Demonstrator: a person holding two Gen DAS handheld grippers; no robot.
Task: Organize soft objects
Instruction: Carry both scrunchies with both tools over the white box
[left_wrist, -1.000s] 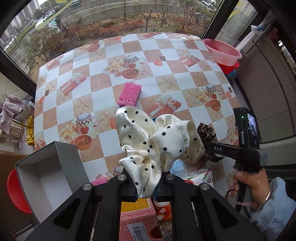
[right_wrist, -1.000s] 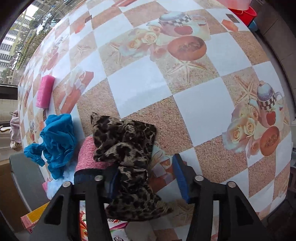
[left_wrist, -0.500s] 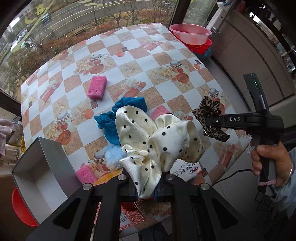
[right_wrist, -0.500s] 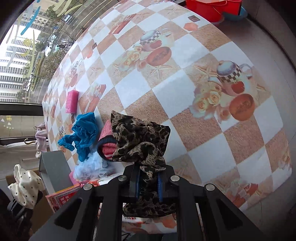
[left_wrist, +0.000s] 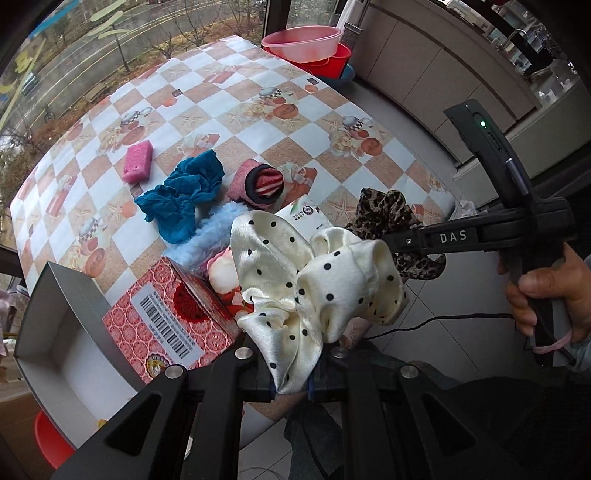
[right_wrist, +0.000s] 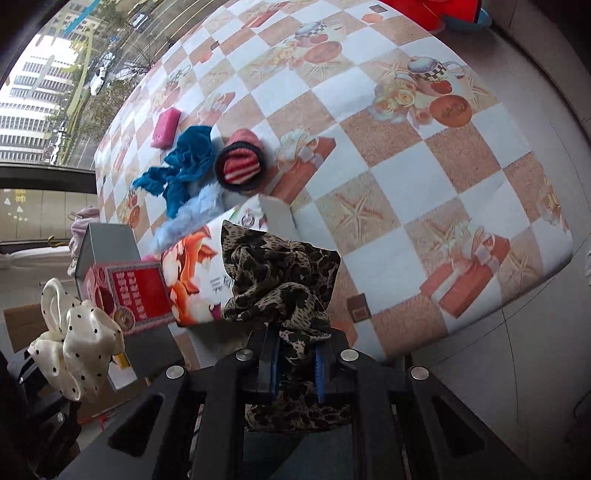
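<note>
My left gripper (left_wrist: 290, 382) is shut on a cream satin scrunchie with black dots (left_wrist: 314, 280), held above the table's near edge; the same cream scrunchie (right_wrist: 79, 332) shows at lower left in the right wrist view. My right gripper (right_wrist: 295, 373) is shut on a leopard-print scrunchie (right_wrist: 280, 280), lifted off the table; in the left wrist view the leopard scrunchie (left_wrist: 384, 212) hangs from that tool on the right. On the checked tablecloth (left_wrist: 258, 85) lie a blue scrunchie (left_wrist: 181, 201), a pink rolled sock (left_wrist: 260, 182), a pale blue fluffy piece (left_wrist: 210, 236) and a pink sponge (left_wrist: 137, 161).
An open grey box (left_wrist: 59, 328) stands at the table's near left corner, beside a red patterned carton (left_wrist: 173, 321) and a white printed packet (right_wrist: 207, 266). Pink and red basins (left_wrist: 303, 46) sit past the far end. A person's hand (left_wrist: 546, 295) grips the right tool.
Both grippers have pulled back and up from the table. The right gripper closed on the leopard scrunchie and lifted it off the cloth. The left view has rolled, with the cream scrunchie still held.
</note>
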